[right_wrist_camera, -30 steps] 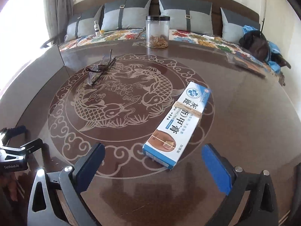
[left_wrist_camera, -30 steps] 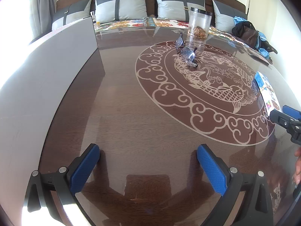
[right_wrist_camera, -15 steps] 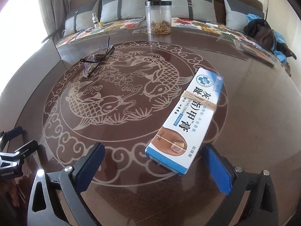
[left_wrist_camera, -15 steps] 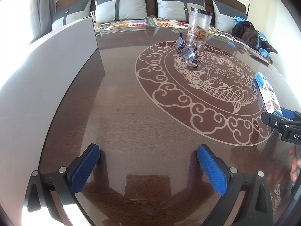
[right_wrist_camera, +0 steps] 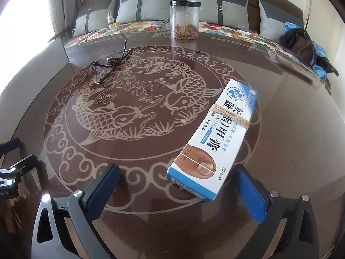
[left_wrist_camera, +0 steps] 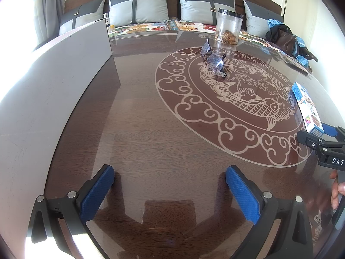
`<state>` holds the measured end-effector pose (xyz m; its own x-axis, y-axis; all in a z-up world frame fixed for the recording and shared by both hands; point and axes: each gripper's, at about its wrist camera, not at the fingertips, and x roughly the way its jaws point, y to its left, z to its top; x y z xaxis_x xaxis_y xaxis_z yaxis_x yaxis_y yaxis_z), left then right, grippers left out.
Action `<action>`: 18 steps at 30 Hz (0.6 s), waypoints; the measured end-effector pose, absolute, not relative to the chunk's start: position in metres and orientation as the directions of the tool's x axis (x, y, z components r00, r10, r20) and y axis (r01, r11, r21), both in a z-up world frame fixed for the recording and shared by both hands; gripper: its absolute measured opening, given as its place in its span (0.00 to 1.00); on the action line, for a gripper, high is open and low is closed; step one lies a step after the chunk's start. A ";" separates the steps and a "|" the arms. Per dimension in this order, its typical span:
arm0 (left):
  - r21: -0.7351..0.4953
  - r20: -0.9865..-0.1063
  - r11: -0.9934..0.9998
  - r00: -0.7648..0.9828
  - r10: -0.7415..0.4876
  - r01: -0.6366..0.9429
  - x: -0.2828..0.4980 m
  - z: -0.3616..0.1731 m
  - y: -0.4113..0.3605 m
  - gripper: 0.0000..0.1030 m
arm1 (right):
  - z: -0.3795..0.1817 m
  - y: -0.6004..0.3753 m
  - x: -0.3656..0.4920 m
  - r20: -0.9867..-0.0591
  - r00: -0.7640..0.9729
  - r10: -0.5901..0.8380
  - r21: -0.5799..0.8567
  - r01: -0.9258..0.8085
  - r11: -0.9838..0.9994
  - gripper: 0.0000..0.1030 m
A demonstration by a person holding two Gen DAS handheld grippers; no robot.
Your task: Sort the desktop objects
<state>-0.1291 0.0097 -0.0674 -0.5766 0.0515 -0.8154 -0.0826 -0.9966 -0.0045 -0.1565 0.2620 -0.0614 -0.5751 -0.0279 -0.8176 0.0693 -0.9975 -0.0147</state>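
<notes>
A white and blue cream box (right_wrist_camera: 213, 138) with a rubber band round it lies on the glass-topped table (right_wrist_camera: 291, 142). Its near end sits between the blue fingers of my right gripper (right_wrist_camera: 179, 185), which is open and not touching it. The same box (left_wrist_camera: 305, 108) shows at the right edge of the left wrist view, with the right gripper's finger (left_wrist_camera: 310, 139) beside it. Folded glasses (right_wrist_camera: 111, 63) lie farther back on the left, also seen as glasses (left_wrist_camera: 213, 60) in the left wrist view. My left gripper (left_wrist_camera: 169, 191) is open over bare table with nothing between its fingers.
A clear jar (right_wrist_camera: 184, 19) with brown bits stands at the table's far edge. A grey panel (left_wrist_camera: 43, 90) runs along the left side. A sofa with cushions (left_wrist_camera: 138, 6) lies behind, with a small bottle (right_wrist_camera: 110, 20) and a dark bag (right_wrist_camera: 301, 45) on it.
My right gripper has moved forward toward the box, so the box's near end now lies between its fingers. The left gripper has not moved.
</notes>
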 end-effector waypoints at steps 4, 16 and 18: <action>-0.005 -0.815 -0.997 -0.577 0.052 -0.083 -0.129 -0.067 0.010 1.00 | -0.062 0.261 -0.156 -0.815 -0.579 -0.026 -0.016 0.067 -0.998 1.00; -0.005 -0.815 -0.997 -0.577 0.052 -0.082 -0.129 -0.068 0.010 1.00 | -0.062 0.261 -0.156 -0.815 -0.579 -0.025 -0.017 0.067 -0.998 1.00; -0.005 -0.815 -0.997 -0.577 0.052 -0.083 -0.129 -0.068 0.010 1.00 | -0.062 0.261 -0.156 -0.815 -0.579 -0.025 -0.017 0.067 -0.998 1.00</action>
<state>-0.1293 0.0096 -0.0678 -0.5768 0.0517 -0.8152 -0.0826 -0.9966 -0.0048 -0.1562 0.2614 -0.0621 -0.5791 -0.0248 -0.8149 0.0666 -0.9976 -0.0169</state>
